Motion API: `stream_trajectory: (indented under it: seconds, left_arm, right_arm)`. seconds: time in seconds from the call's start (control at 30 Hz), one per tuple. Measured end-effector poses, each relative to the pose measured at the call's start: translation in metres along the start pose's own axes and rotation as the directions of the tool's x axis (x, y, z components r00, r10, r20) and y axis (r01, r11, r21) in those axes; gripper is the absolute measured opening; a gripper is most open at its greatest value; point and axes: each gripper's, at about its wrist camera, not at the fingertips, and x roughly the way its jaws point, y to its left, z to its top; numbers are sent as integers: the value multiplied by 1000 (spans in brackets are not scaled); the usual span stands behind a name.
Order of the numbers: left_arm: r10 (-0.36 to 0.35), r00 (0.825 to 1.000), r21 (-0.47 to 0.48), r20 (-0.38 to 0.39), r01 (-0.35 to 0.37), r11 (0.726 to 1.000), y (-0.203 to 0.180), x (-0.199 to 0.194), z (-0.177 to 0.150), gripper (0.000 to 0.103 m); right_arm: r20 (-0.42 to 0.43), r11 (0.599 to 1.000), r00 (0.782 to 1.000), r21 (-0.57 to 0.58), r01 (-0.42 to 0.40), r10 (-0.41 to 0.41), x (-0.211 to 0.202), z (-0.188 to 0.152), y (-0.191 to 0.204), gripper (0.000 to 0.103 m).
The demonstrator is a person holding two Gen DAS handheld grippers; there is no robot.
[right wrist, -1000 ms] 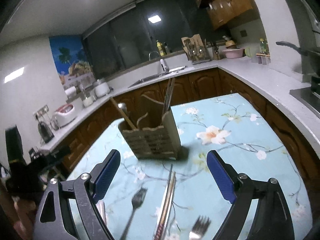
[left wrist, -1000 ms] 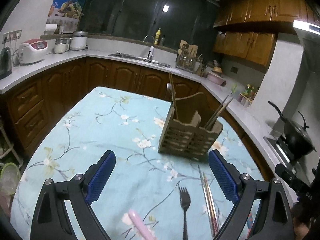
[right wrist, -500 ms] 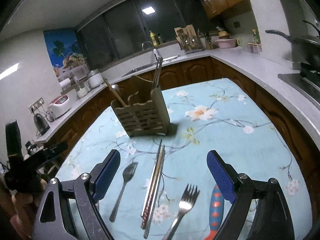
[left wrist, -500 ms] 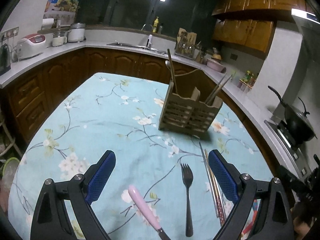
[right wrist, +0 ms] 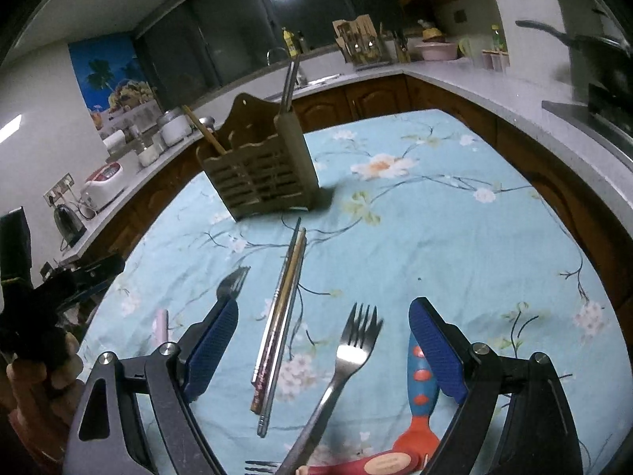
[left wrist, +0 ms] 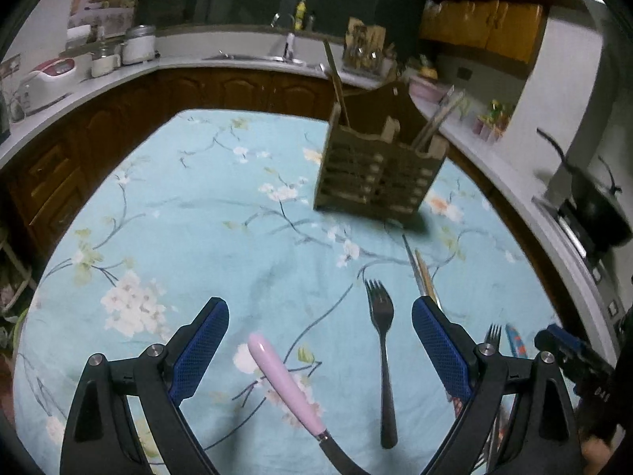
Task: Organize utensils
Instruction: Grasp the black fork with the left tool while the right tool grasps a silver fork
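Note:
A wooden utensil caddy [left wrist: 379, 176] [right wrist: 263, 176] stands on the floral tablecloth [left wrist: 198, 217], holding a wooden-handled utensil and chopsticks. In the left wrist view a pink-handled knife [left wrist: 285, 384] and a dark fork [left wrist: 381, 340] lie between the wide-apart fingers of my left gripper [left wrist: 320, 344], which is open and empty. In the right wrist view my right gripper [right wrist: 324, 344] is open and empty above a bundle of chopsticks [right wrist: 283, 316] and a steel fork [right wrist: 344, 364]. A blue and orange handled utensil [right wrist: 419, 399] lies by its right finger.
Another fork [right wrist: 233, 283] lies left of the chopsticks. Counters ring the table, with a sink [left wrist: 253, 55], a rice cooker [left wrist: 43, 79], a kettle [right wrist: 69, 219] and a black wok [left wrist: 593, 202] on the stove. A person's hand [right wrist: 35, 392] holds the left gripper.
Both grippers have sunk and tipped downward toward the table. The caddy has slid up in both views and more utensils now show between the fingers. Jaws stayed open.

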Motion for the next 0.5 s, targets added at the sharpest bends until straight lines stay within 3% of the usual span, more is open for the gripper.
stream_trajectory:
  seconds: [0.3,0.43,0.5]
  left_arm:
    - [12,996,66,-91,-6,998,-11,34,2,94]
    - [10,992,78,-129,0,997,-13,50,5,94]
    - [4,989,91,-149,9,996,-16,59,7,94]
  right_arm:
    - [-73,1000,997,14,9,-8,22,-7,-8,85]
    - [-96,1000,995,21,17,-15,30,-7,-11,65]
    - [-113,999,993,26,21,-18,36,-7,-13,62]
